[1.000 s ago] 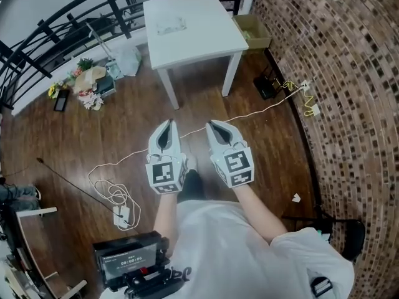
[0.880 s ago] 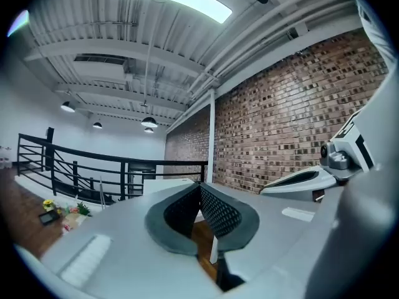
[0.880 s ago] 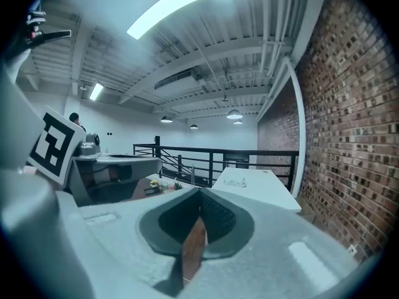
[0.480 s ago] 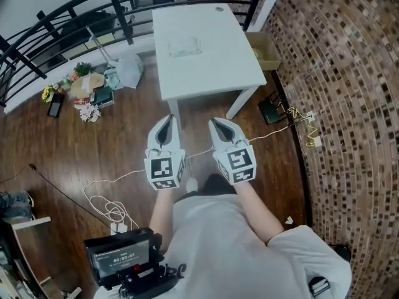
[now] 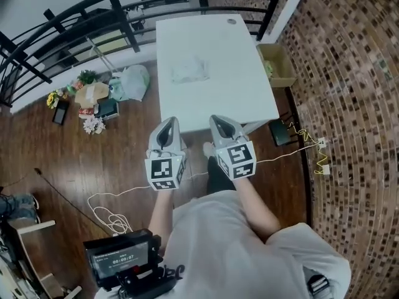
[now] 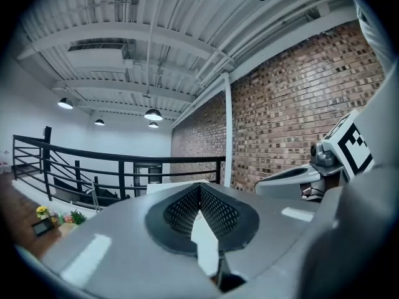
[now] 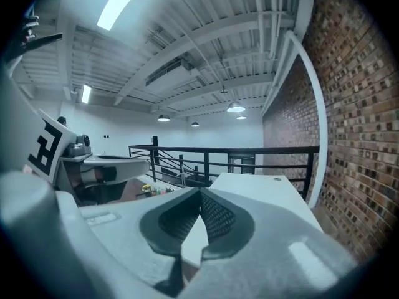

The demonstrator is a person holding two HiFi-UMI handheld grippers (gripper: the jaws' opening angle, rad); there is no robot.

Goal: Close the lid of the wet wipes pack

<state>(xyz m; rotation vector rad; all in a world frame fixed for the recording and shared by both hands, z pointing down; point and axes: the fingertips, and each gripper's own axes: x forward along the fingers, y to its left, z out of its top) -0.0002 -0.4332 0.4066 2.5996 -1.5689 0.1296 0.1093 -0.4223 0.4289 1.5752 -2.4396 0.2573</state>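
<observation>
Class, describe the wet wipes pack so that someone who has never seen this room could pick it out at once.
Find the white table standing between the black railing and the brick wall. The wet wipes pack lies on its top, near the middle. It is a pale, crinkled, flat packet, unlike the small round mark by the table's far corner.

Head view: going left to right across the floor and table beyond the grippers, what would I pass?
flowers → bag → wipes pack → box → brick wall
</observation>
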